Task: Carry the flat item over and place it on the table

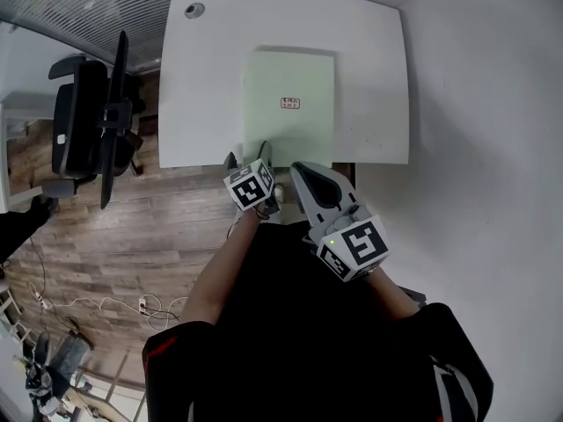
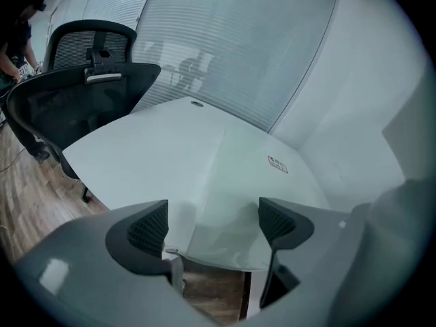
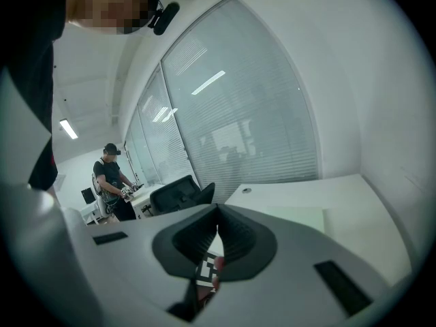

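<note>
The flat item (image 1: 288,104), a pale green sheet with a small red label, lies flat on the white table (image 1: 202,104), reaching its near edge. My left gripper (image 1: 248,155) is at that near edge and stands open. In the left gripper view its fingers (image 2: 146,227) are spread on either side of the flat item's (image 2: 238,182) near edge without touching it. My right gripper (image 1: 299,170) hovers just off the table's front edge, shut with nothing in it. In the right gripper view the right gripper's (image 3: 218,234) jaws are pressed together, with the flat item (image 3: 293,216) beyond.
A black office chair (image 1: 88,121) stands left of the table on the wooden floor. A white wall (image 1: 484,104) runs along the right. Blinds on glass close off the back. Cables (image 1: 88,306) lie on the floor. A person (image 3: 112,179) stands far off.
</note>
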Action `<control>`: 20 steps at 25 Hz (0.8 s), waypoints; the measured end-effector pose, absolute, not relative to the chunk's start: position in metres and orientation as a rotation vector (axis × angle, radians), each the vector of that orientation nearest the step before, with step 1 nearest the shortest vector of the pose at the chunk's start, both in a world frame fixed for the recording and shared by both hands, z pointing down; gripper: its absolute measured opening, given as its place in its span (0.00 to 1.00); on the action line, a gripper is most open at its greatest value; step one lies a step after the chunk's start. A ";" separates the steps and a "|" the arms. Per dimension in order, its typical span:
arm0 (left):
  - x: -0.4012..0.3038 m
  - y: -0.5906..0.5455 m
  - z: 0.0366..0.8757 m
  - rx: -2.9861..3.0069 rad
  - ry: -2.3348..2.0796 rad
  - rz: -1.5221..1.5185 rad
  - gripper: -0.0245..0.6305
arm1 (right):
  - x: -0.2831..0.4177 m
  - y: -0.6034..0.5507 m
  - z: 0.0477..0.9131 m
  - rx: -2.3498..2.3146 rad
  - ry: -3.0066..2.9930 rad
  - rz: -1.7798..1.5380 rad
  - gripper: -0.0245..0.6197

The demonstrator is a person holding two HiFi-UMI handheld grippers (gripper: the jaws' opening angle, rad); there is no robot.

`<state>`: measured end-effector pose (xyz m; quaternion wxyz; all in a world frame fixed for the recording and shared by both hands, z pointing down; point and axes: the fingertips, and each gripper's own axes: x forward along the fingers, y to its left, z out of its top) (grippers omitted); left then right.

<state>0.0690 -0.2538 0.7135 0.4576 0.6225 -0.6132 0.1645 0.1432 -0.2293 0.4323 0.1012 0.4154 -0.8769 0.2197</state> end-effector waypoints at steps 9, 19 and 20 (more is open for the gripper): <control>0.076 -0.274 0.715 1.537 -1.502 0.408 0.67 | 0.152 -0.230 0.436 1.291 -2.568 0.671 0.04; 0.086 -0.300 0.716 1.555 -1.475 0.436 0.67 | 0.155 -0.230 0.435 1.334 -2.546 0.668 0.04; 0.087 -0.303 0.715 1.566 -1.473 0.449 0.67 | 0.155 -0.229 0.435 1.338 -2.544 0.666 0.04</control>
